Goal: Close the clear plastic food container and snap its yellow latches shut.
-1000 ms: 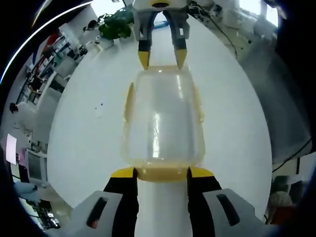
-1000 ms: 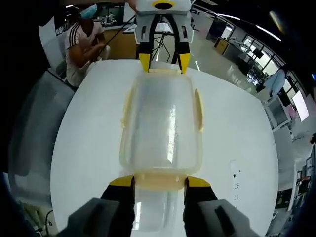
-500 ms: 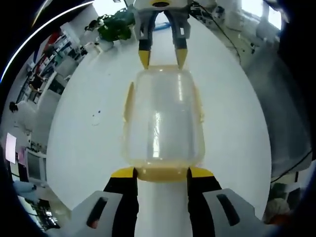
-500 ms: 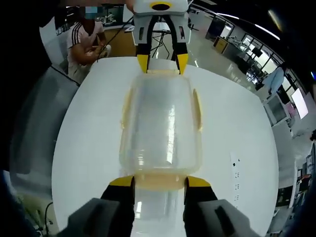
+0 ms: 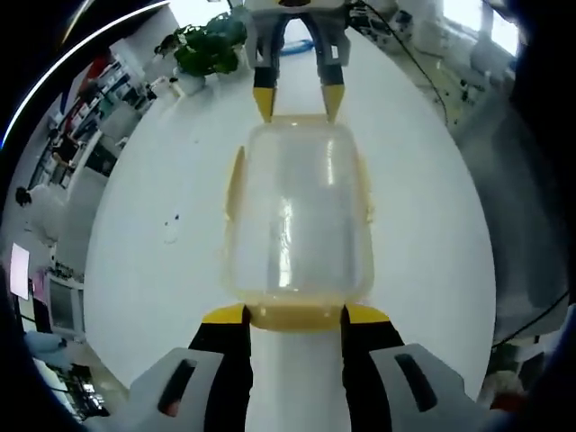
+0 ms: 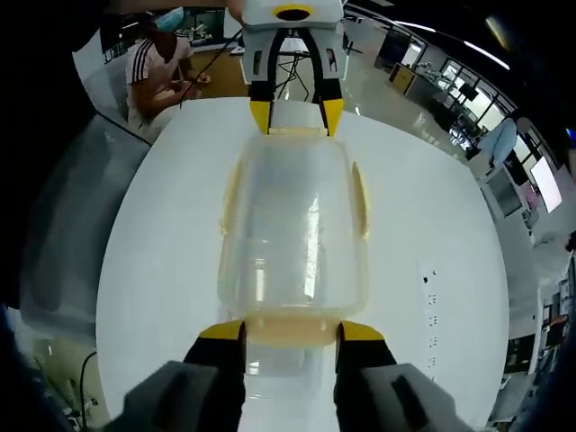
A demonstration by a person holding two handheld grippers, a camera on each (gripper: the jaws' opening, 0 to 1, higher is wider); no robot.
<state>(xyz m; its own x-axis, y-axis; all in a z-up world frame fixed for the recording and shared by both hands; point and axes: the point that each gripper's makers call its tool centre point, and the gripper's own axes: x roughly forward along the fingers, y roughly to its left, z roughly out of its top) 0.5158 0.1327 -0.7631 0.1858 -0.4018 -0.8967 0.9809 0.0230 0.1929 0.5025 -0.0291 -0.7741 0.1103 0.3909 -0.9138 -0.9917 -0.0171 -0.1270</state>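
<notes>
The clear plastic food container (image 5: 297,216) has its lid on and hangs between my two grippers over the white table (image 5: 162,162). My left gripper (image 5: 292,315) is shut on the yellow end latch (image 5: 295,317) nearest it. At the far end my right gripper (image 5: 294,103) is shut on the opposite latch. In the right gripper view the same container (image 6: 295,234) runs from my right gripper (image 6: 292,331) up to my left gripper (image 6: 295,117). Yellow side latches (image 5: 236,184) (image 6: 360,198) stick out from the long sides.
The round white table (image 6: 162,270) carries a small printed strip (image 6: 430,306) near its edge. A potted plant (image 5: 211,45) stands past the table's far side. A person (image 6: 157,72) sits at that side in the right gripper view. A grey chair (image 6: 63,225) is beside the table.
The table has slid a little behind the container in both views, so both hands have moved together with it. Both holds on the end latches look unchanged.
</notes>
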